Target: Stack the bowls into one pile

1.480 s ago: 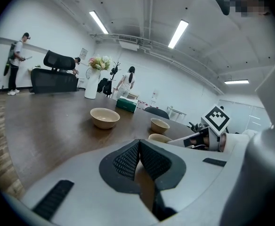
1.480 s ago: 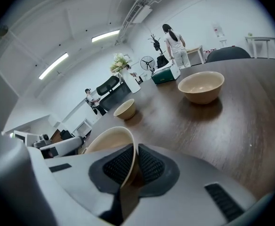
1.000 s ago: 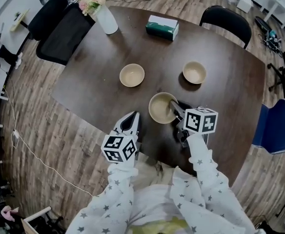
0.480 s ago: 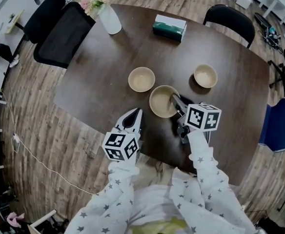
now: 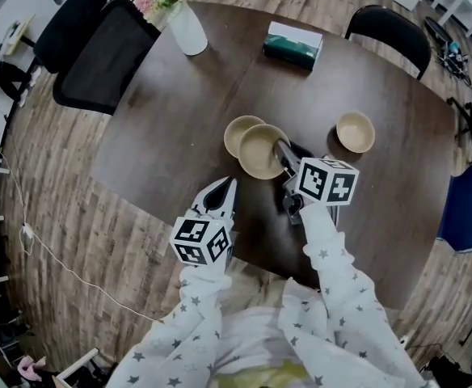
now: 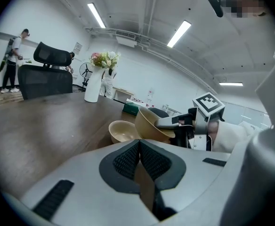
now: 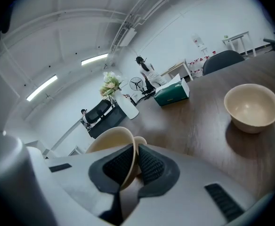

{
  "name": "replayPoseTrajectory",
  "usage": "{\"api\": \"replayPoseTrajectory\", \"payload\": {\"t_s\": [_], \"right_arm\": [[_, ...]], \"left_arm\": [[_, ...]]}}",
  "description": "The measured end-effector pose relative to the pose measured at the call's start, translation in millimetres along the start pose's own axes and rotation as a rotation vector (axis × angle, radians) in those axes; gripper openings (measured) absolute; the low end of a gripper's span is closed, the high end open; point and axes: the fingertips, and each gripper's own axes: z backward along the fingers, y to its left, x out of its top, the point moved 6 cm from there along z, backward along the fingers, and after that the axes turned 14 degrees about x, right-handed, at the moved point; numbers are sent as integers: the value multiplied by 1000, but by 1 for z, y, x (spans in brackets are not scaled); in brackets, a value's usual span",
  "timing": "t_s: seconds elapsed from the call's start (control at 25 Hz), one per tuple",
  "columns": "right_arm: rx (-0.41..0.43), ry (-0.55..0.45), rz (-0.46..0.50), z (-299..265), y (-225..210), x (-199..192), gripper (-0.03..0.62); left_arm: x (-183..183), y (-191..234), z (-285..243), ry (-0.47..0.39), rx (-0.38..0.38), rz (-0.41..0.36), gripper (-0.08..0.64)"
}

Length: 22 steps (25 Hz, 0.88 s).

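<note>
While the carried bowl [image 5: 260,150] is pinched by its rim between the jaws of my right gripper [image 5: 281,155], it hangs tilted near the middle of the bench [image 5: 167,120]. In the right gripper view, one jaw sits inside the bowl wall and the other outside it. In the head view, this bowl overlaps the near edge of the second bowl [image 5: 239,130], which stands upright on the bench. I cannot tell whether the two bowls touch. The third bowl [image 5: 355,131] stands upright on the bench, well apart to the right of the pair. My left gripper [image 5: 221,194] is held over the near edge of the bench, short of the bowls. Its jaws are pressed together with nothing between them. At the far side of the bench stand a white vase [image 5: 187,31] with flowers and a green tissue box [image 5: 292,44]. Black chairs [image 5: 99,51] are placed around the far edge of the bench.
</note>
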Motion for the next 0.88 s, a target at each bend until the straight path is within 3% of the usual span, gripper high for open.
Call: {"api": "replayPoseTrajectory", "payload": {"t_s": [0.44, 0.88], "right_arm": [[-54, -13, 1, -46, -6, 7, 43], [-102, 46, 56, -64, -10, 3, 44]], "left_arm": [[8, 30, -18, 22, -9, -2, 26], [11, 36, -23, 36, -22, 2, 26]]}}
